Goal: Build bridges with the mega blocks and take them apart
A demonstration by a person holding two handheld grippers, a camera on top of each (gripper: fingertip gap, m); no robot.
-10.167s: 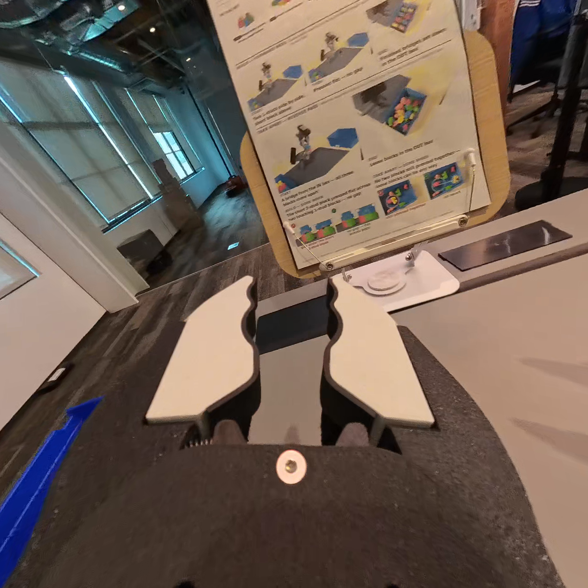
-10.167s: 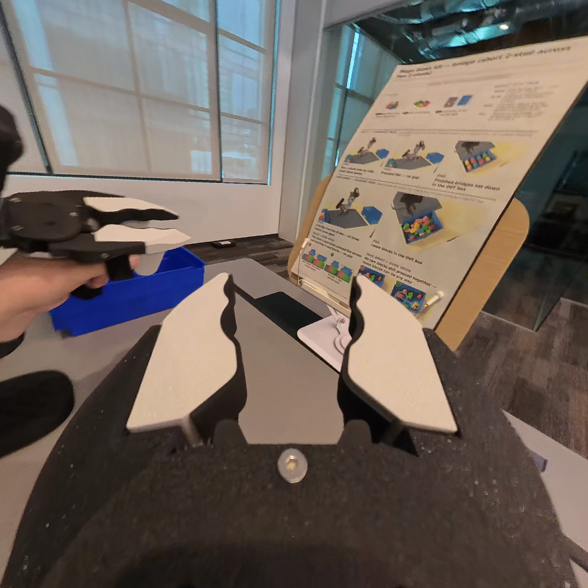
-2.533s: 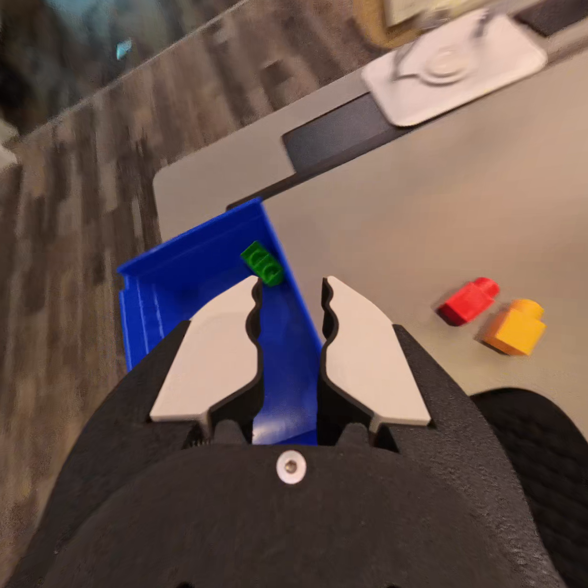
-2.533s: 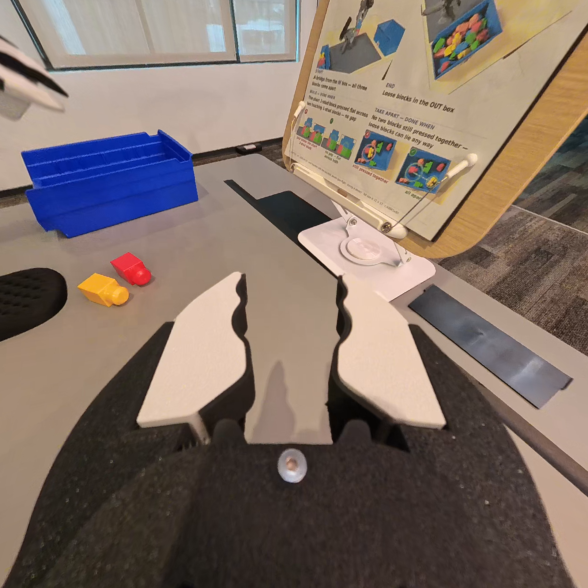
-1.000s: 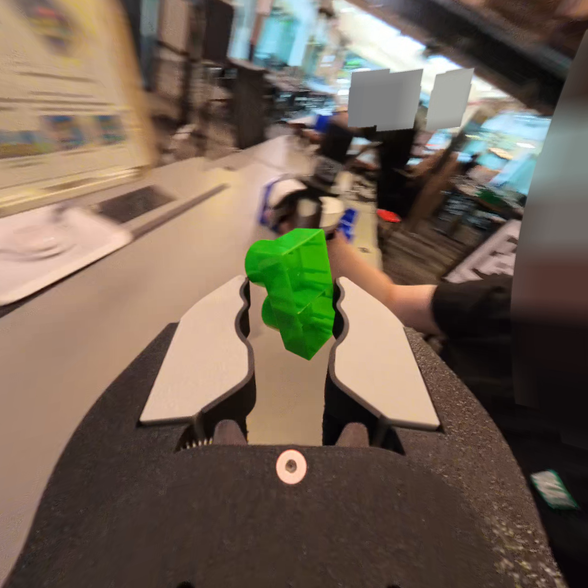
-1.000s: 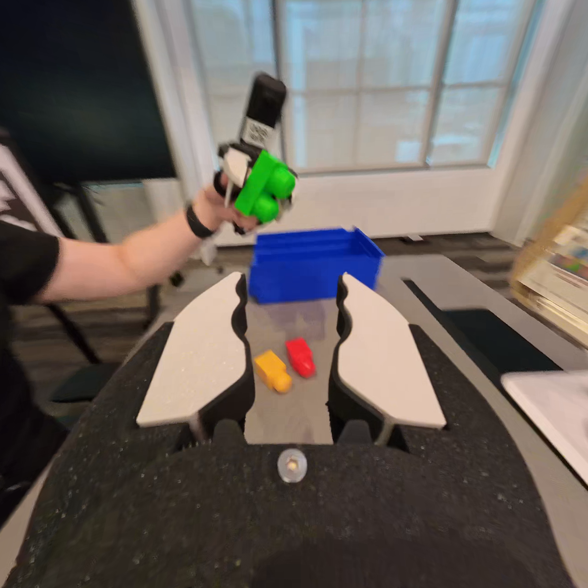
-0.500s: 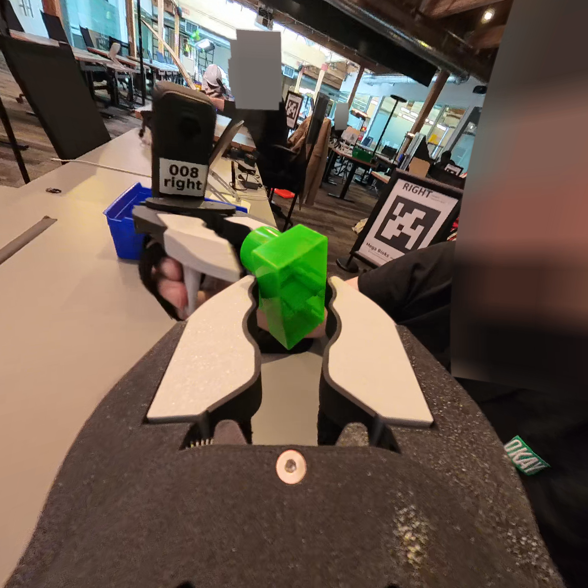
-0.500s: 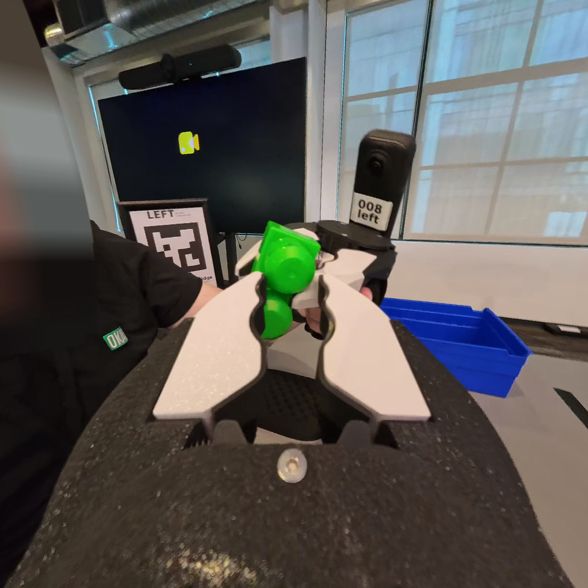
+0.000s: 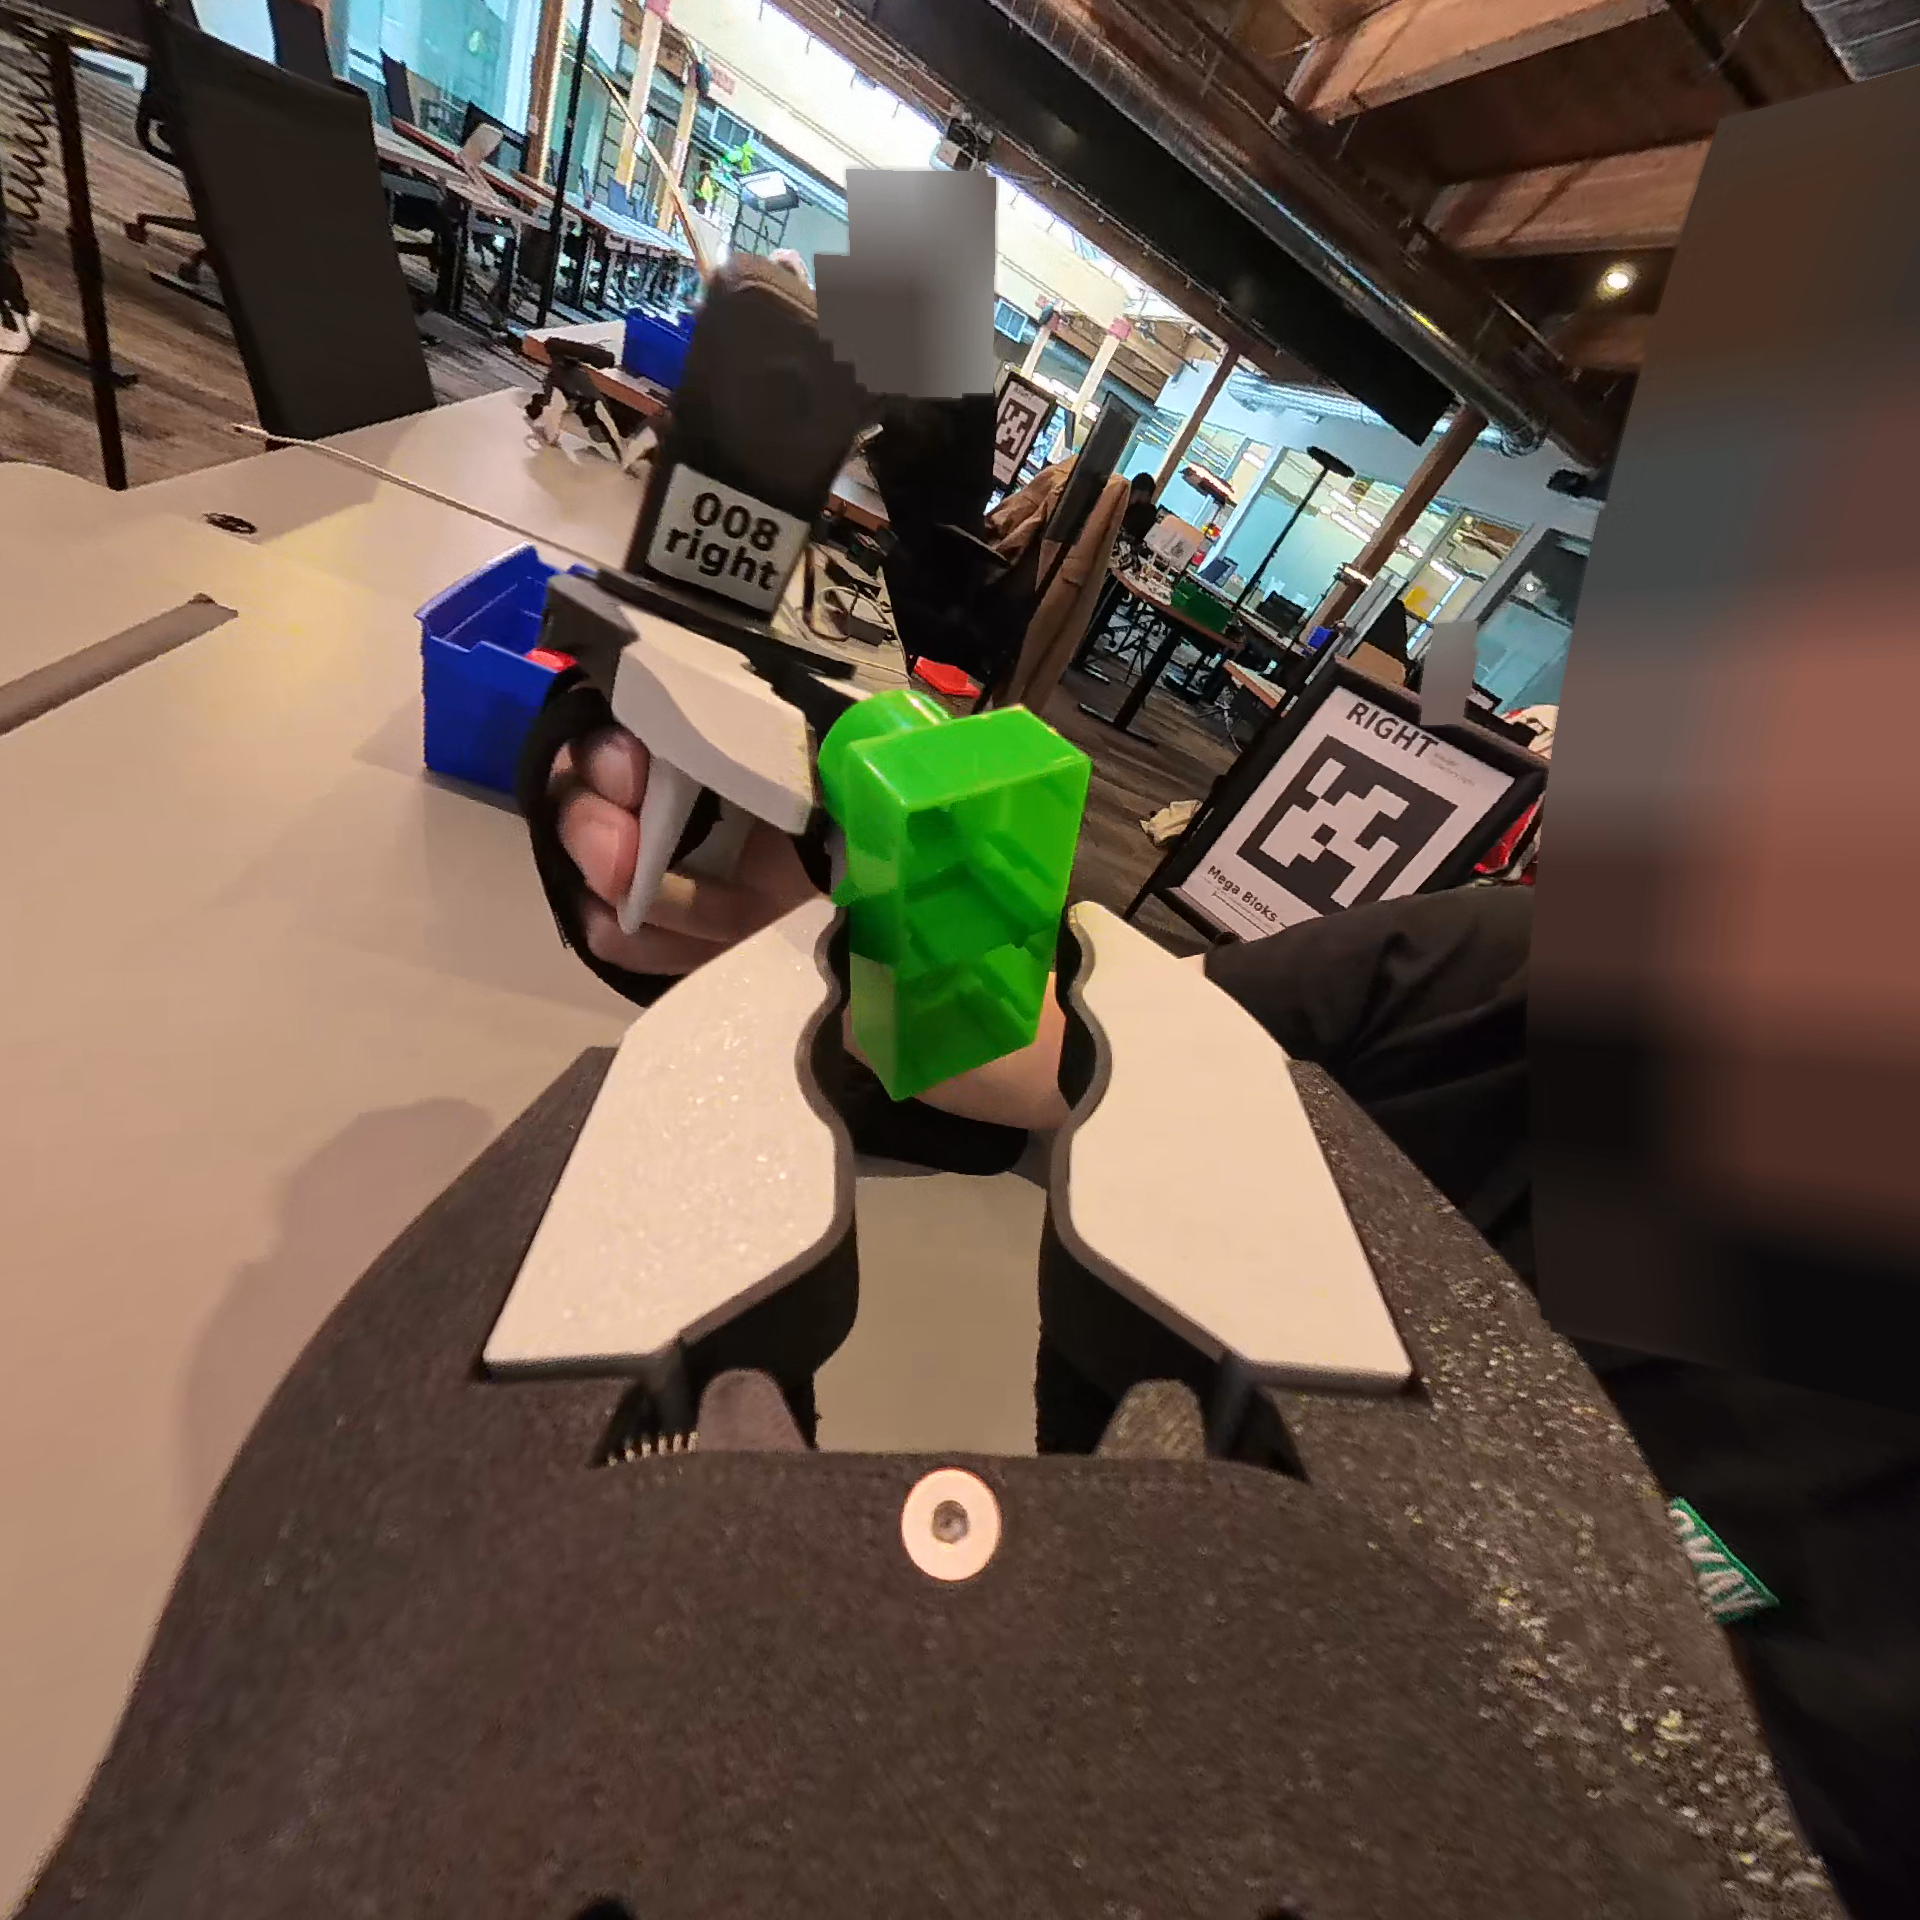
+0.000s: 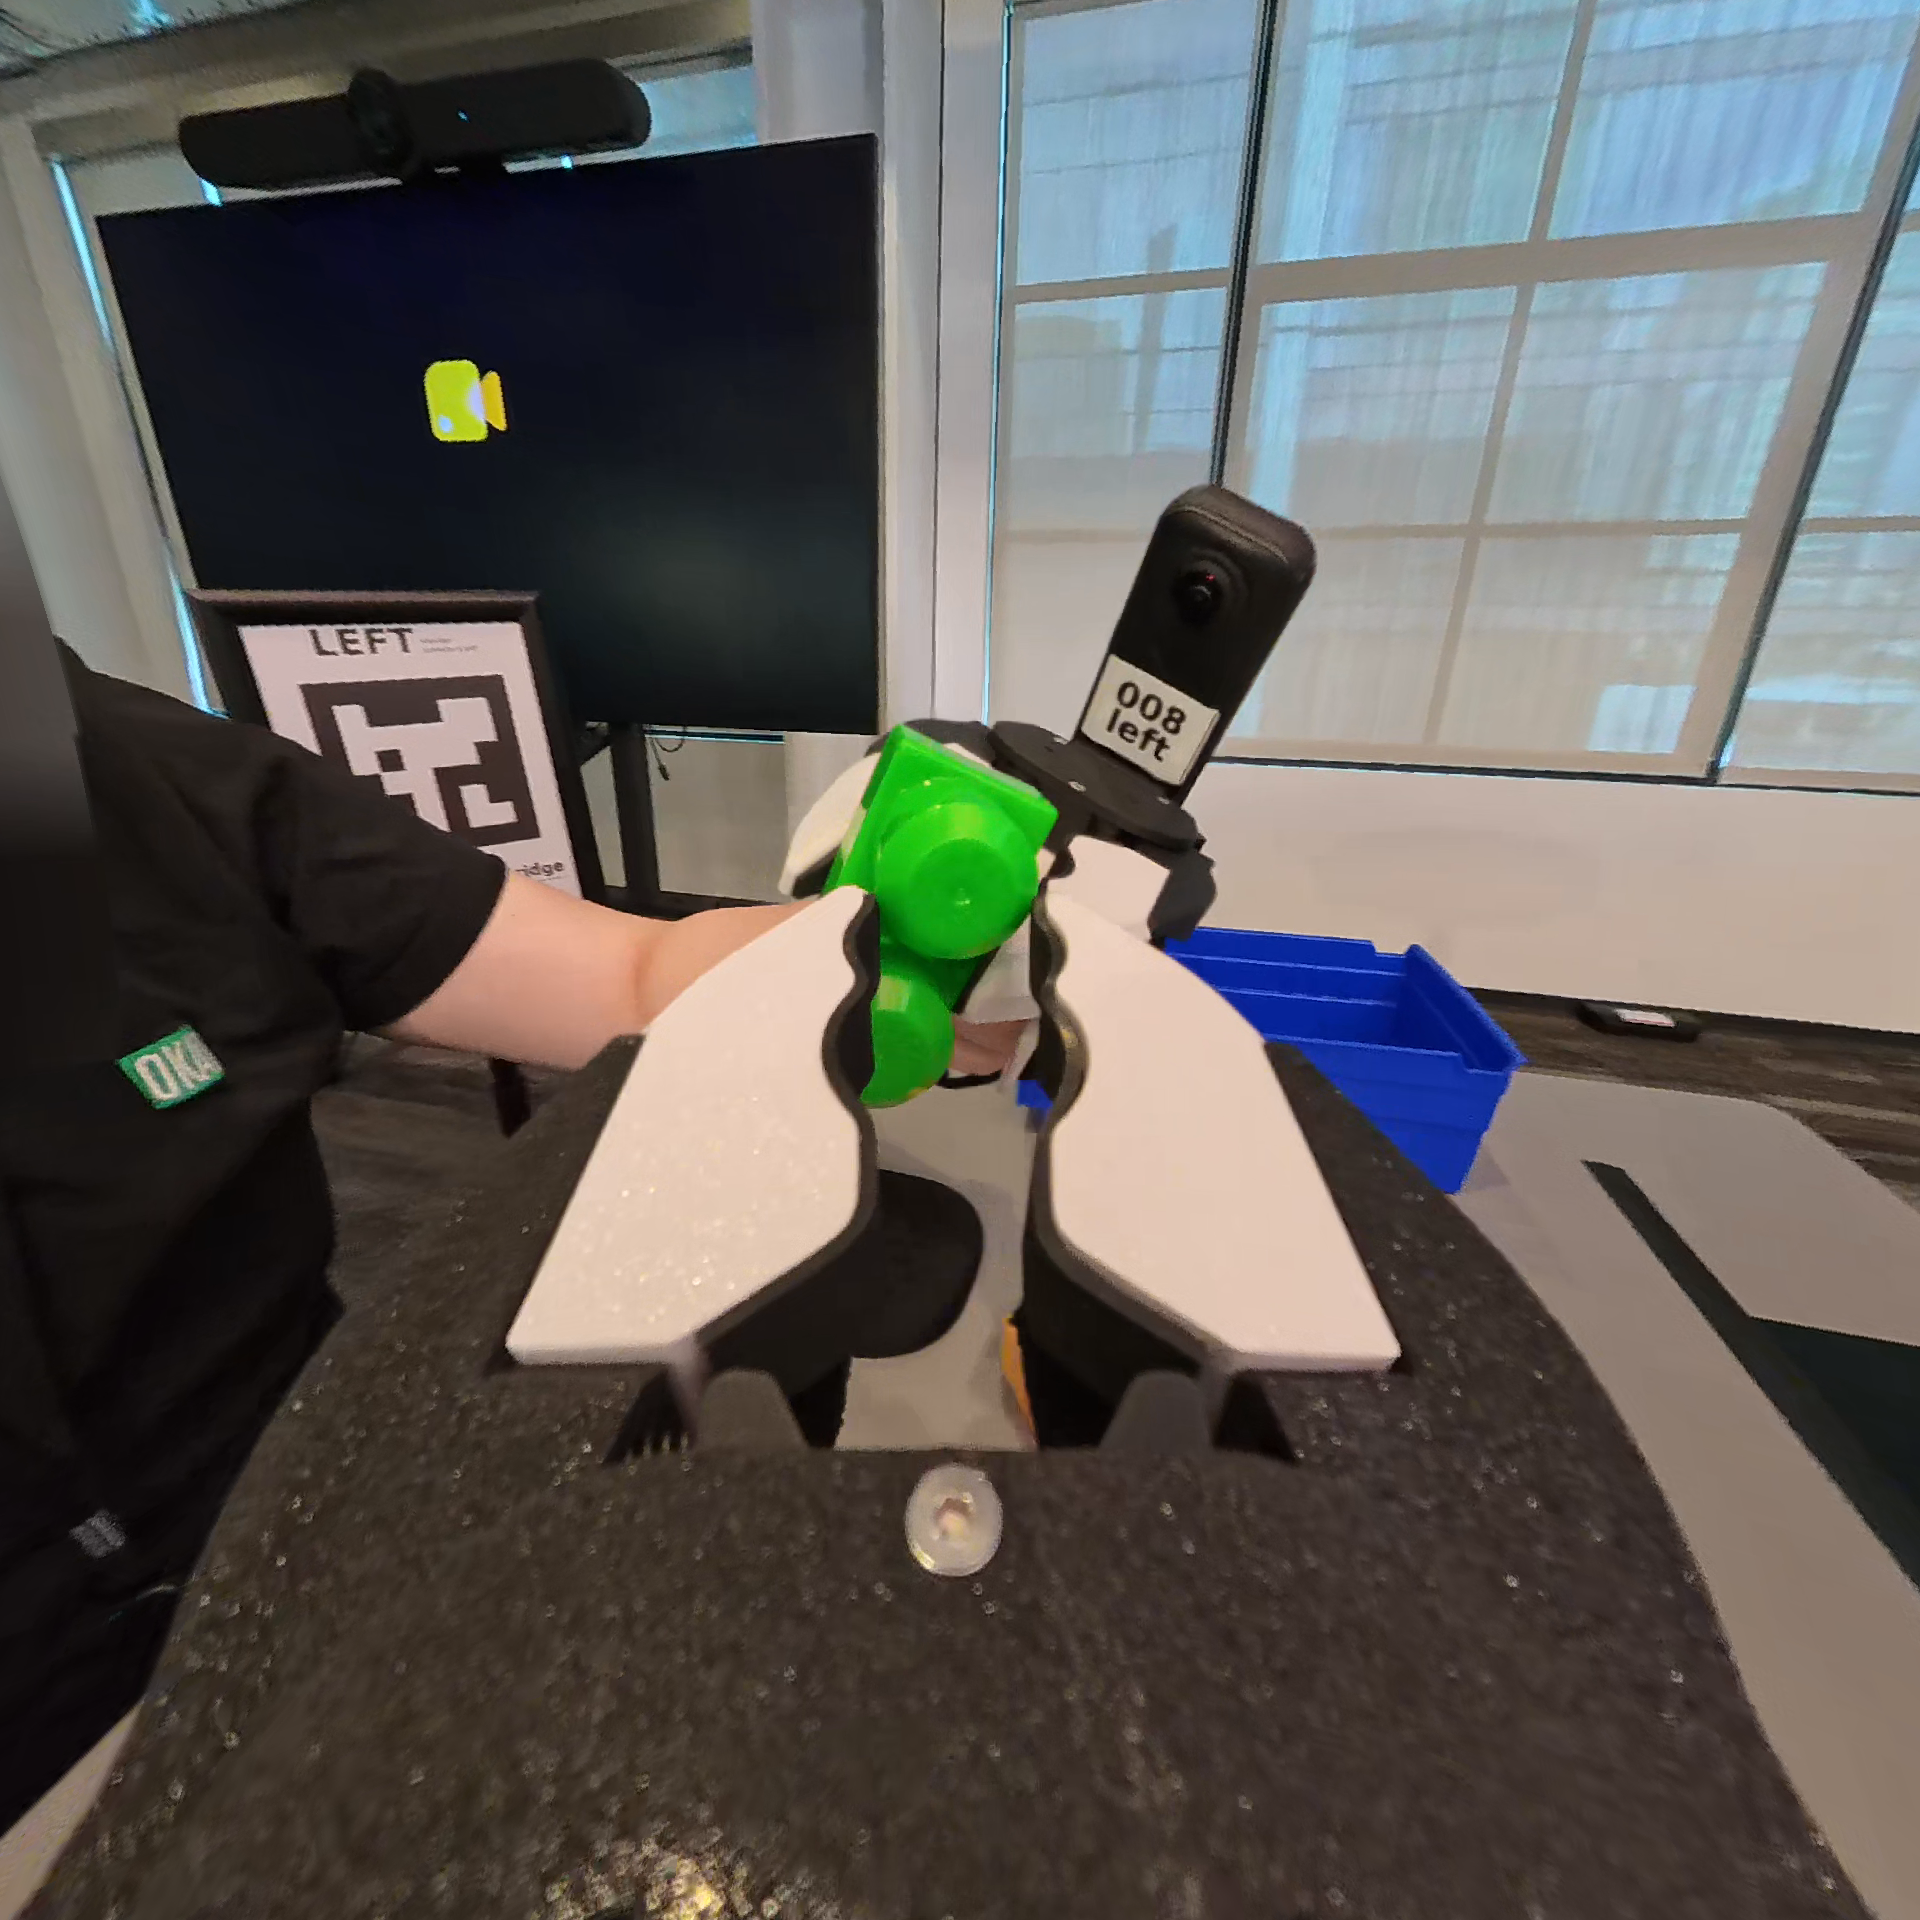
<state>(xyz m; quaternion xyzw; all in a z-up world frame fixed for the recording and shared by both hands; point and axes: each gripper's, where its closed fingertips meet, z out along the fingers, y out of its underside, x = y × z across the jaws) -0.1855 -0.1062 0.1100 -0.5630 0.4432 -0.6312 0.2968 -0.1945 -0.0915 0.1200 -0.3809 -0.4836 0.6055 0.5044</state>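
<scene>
The green block (image 9: 951, 894) is sitting in the air above the grey table (image 9: 208, 935), pinched at its lower half between the fingertips of the left gripper (image 9: 948, 961), hollow underside facing that gripper's camera and studs pointing away; the left gripper is clamping it firmly; the right gripper (image 10: 948, 935) is facing it from the far side, its white fingers (image 10: 727, 1143) flanking the round studs, and it seems to be closing on the block, though real contact is hard to judge; a blue bin (image 9: 488, 681) is standing on the table beyond the right gripper, and another blue bin (image 10: 1371, 1029) is lying behind the left one, beside the person's bare forearm (image 10: 623, 977).
</scene>
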